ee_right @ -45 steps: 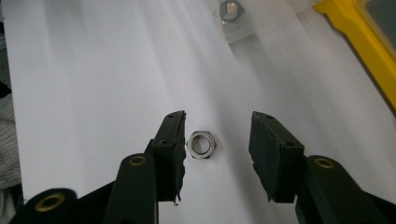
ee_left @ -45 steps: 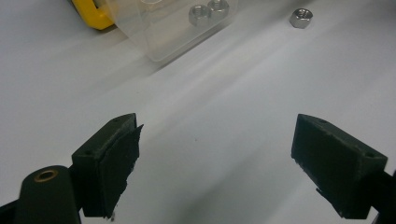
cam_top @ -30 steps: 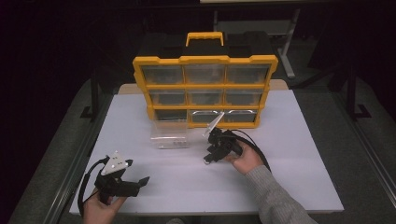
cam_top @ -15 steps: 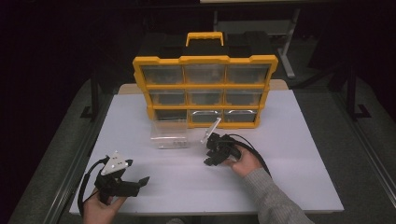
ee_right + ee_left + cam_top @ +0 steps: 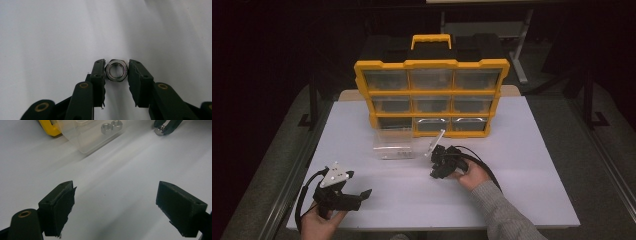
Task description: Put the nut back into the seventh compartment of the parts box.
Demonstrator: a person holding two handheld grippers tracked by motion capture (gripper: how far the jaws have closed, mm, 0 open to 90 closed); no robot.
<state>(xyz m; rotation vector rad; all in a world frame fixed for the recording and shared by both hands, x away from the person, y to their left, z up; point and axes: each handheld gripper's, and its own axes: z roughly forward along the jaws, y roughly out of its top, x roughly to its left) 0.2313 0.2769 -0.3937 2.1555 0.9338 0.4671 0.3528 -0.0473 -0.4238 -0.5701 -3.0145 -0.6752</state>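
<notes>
On the white table (image 5: 522, 150), my right gripper (image 5: 116, 70) has just been closing onto a steel hex nut (image 5: 116, 70), pinched at its flats, which could twist and squirt out.

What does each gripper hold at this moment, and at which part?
The right gripper, whose jaws have just been closing, pinches a steel hex nut by two opposite flat sides. The left gripper stands open and holds nothing.
</notes>
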